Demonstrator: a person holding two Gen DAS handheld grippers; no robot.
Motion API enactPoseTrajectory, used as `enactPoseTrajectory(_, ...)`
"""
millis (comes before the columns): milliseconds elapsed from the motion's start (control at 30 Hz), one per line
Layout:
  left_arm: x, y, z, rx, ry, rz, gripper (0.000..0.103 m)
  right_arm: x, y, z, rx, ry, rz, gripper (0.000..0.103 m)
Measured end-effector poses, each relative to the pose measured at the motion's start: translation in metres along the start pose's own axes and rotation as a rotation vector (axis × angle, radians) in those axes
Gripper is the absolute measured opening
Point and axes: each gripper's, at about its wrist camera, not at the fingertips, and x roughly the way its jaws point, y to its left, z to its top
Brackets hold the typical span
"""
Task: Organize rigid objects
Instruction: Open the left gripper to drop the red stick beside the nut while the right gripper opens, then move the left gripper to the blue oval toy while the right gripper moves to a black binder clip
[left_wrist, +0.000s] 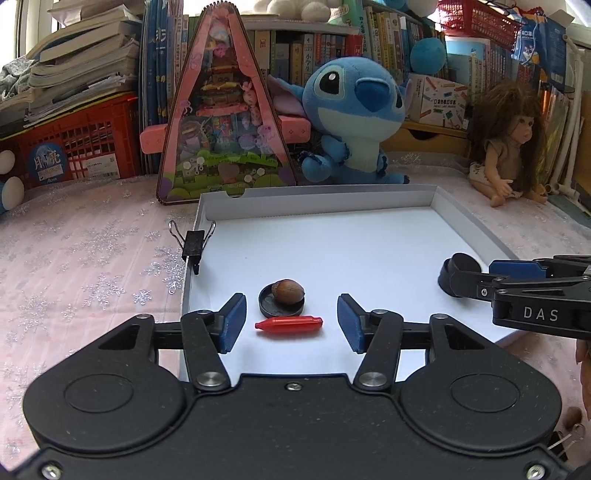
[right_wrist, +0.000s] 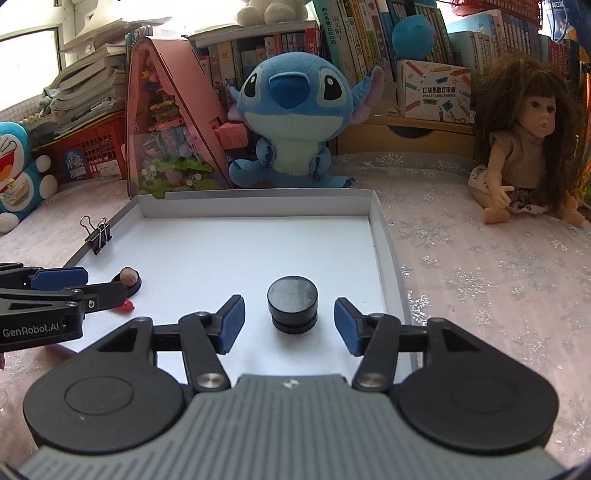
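A shallow white box lid (left_wrist: 461, 218) (right_wrist: 378, 236) lies on the pink cloth. Inside it, a brown nut (left_wrist: 288, 291) (right_wrist: 127, 277) rests on a flat black cap (left_wrist: 271, 308), and a red capsule-shaped piece (left_wrist: 289, 325) (right_wrist: 126, 305) lies just in front. My left gripper (left_wrist: 291, 325) (right_wrist: 107, 282) is open, its blue pads either side of the red piece and not touching it. A black round puck (right_wrist: 292, 304) (left_wrist: 460, 267) stands in the lid's right half. My right gripper (right_wrist: 290, 325) is open around it, pads clear of its sides.
A black binder clip (left_wrist: 194, 243) (right_wrist: 98, 236) grips the lid's left rim. Behind the lid stand a pink triangular toy case (left_wrist: 221, 122), a blue plush (left_wrist: 351, 110) (right_wrist: 291, 110) and a doll (left_wrist: 506, 147) (right_wrist: 528, 147). Another binder clip (left_wrist: 563, 445) lies by the near right.
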Motion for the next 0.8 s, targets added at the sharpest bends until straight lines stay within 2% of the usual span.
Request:
enactPoseTrajectory(333,-0.049,0.001,-0.019,0.019,-0.04,-0.045,0.06,-0.04,-0.002,-0.013,-0.018,-0.055,0.05,0.075)
enactPoseTrajectory(800,-0.094,-0.001,-0.06,0.025,-0.028,-0.097,0.061,-0.086,0.002,-0.052,-0.079,-0.109,0.085,0.078)
